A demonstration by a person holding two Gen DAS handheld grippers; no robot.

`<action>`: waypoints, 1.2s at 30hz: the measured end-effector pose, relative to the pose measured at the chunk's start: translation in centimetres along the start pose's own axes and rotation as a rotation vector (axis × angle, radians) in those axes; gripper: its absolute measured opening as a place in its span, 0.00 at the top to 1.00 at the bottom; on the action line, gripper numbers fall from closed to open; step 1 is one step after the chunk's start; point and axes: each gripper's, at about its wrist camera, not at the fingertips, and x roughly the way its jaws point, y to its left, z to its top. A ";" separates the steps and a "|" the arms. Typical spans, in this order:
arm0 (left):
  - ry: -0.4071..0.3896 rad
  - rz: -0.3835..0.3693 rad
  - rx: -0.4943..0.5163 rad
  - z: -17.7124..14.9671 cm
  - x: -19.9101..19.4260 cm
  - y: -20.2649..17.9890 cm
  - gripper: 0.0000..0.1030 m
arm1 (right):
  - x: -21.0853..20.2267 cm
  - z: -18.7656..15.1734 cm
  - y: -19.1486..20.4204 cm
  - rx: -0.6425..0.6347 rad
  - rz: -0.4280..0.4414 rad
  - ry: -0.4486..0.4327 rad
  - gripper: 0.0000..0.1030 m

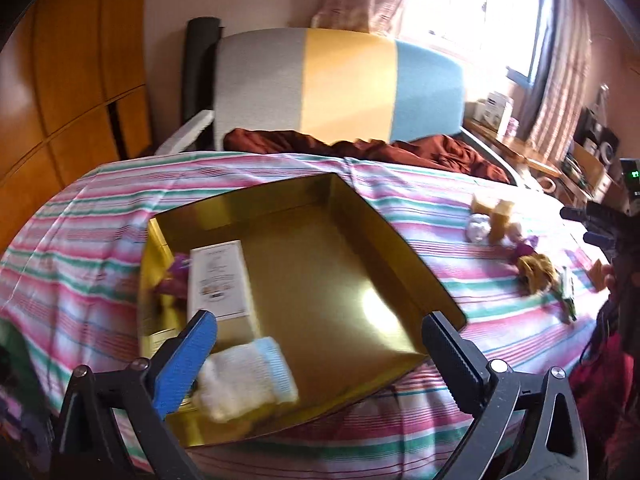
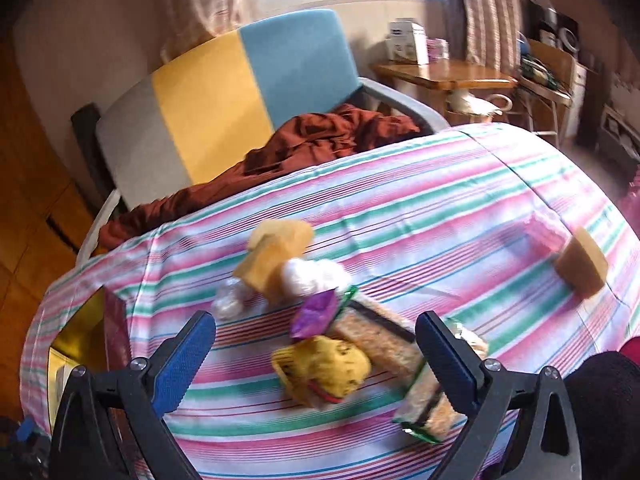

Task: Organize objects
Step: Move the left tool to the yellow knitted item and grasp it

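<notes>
A gold tin box [image 1: 360,216] lies open on the striped bedspread. In it are a white carton [image 1: 220,280], a purple wrapper [image 1: 176,276] and a white-and-blue sock [image 1: 248,376]. My left gripper [image 1: 320,336] is open and empty above the box's near end, with the sock beside its blue left finger. My right gripper [image 2: 316,344] is open over a yellow sock [image 2: 324,368], with a purple wrapper [image 2: 316,312] and a packaged snack bar [image 2: 404,364] just beyond. Yellow sponges [image 2: 272,256] and a clear plastic wad [image 2: 312,276] lie farther back.
Another sponge [image 2: 580,264] lies at the bed's right side. A rumpled maroon cloth [image 2: 304,140] and a grey, yellow and blue headboard [image 2: 224,96] stand behind. A wooden desk [image 2: 444,72] is at the back right. The gold box edge [image 2: 76,328] shows at left.
</notes>
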 end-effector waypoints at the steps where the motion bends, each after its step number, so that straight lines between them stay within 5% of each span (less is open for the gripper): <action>1: 0.003 -0.017 0.022 0.2 0.2 -1.0 0.00 | 0.0 0.3 -1.5 0.037 -0.020 -0.007 0.01; 5: 0.019 -0.108 0.080 1.1 1.3 -4.6 0.00 | 0.4 0.3 -5.9 0.167 -0.033 -0.021 0.01; 11: 0.060 -0.213 0.170 2.3 3.4 -10.4 0.00 | -0.1 -0.6 -10.3 0.412 0.112 -0.069 0.01; 18: 0.140 -0.301 0.247 2.9 7.5 -16.9 0.00 | -0.1 -0.6 -10.3 0.421 0.198 -0.055 0.01; 26: 0.227 -0.405 0.215 4.1 11.9 -21.5 0.00 | 0.0 -0.8 -10.7 0.450 0.244 -0.060 0.01; 36: 0.287 -0.463 0.244 4.8 16.0 -27.8 0.01 | 0.0 -0.8 -11.3 0.485 0.285 -0.069 0.01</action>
